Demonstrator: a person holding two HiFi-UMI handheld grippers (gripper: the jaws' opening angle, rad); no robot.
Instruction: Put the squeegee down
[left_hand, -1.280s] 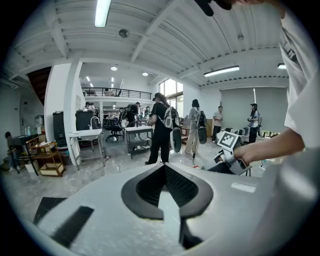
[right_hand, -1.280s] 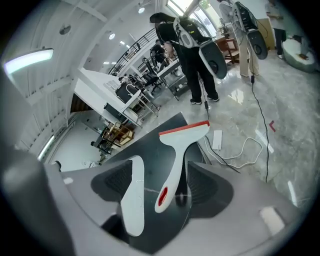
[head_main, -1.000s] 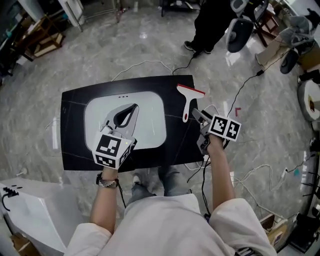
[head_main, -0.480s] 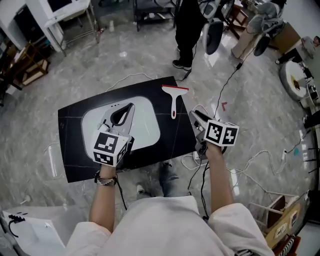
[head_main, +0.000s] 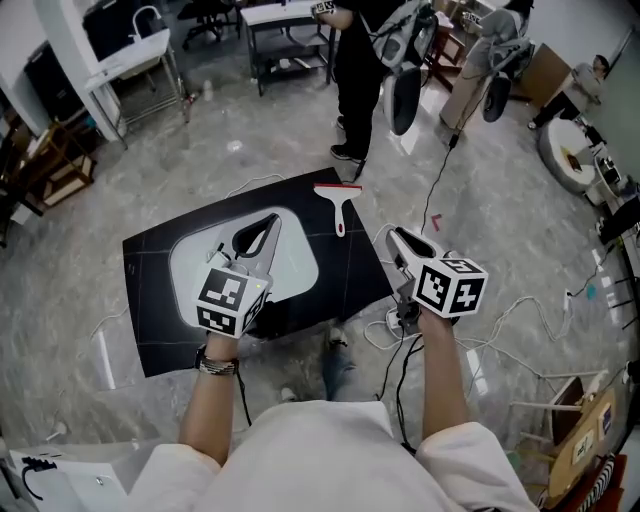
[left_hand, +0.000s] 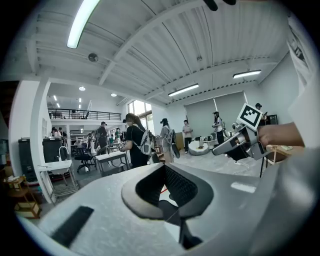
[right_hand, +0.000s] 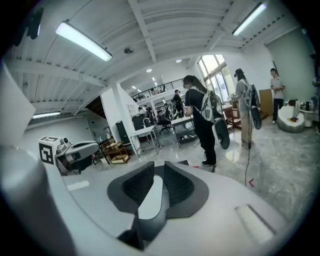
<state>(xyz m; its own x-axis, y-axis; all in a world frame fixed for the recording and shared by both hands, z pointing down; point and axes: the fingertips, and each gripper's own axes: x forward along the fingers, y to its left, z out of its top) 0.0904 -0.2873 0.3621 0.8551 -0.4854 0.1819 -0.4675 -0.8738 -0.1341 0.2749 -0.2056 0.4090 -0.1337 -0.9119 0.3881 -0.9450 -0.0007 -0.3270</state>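
Observation:
The squeegee (head_main: 338, 201), white handle and red blade, lies flat on the far right part of the black mat (head_main: 150, 340), touched by neither gripper. My right gripper (head_main: 398, 241) hangs off the mat's right edge, nearer me than the squeegee. Its jaws (right_hand: 155, 189) are closing to a narrow slit with nothing between them. My left gripper (head_main: 257, 226) hovers over the white panel (head_main: 295, 262) in the mat's middle. It stands open and empty, with floor showing through the gap (left_hand: 162, 189). Each gripper appears in the other's view: the right gripper (left_hand: 236, 142), the left gripper (right_hand: 75, 150).
A person in black (head_main: 355, 70) stands on the floor just beyond the mat. Cables (head_main: 400, 325) trail over the floor at the mat's right edge and under my right arm. White tables (head_main: 135, 55), a cart and chairs stand at the back.
My right gripper has drawn back and up from the squeegee's handle, its jaws narrowing. The left gripper has risen too. The squeegee stays lying on the mat.

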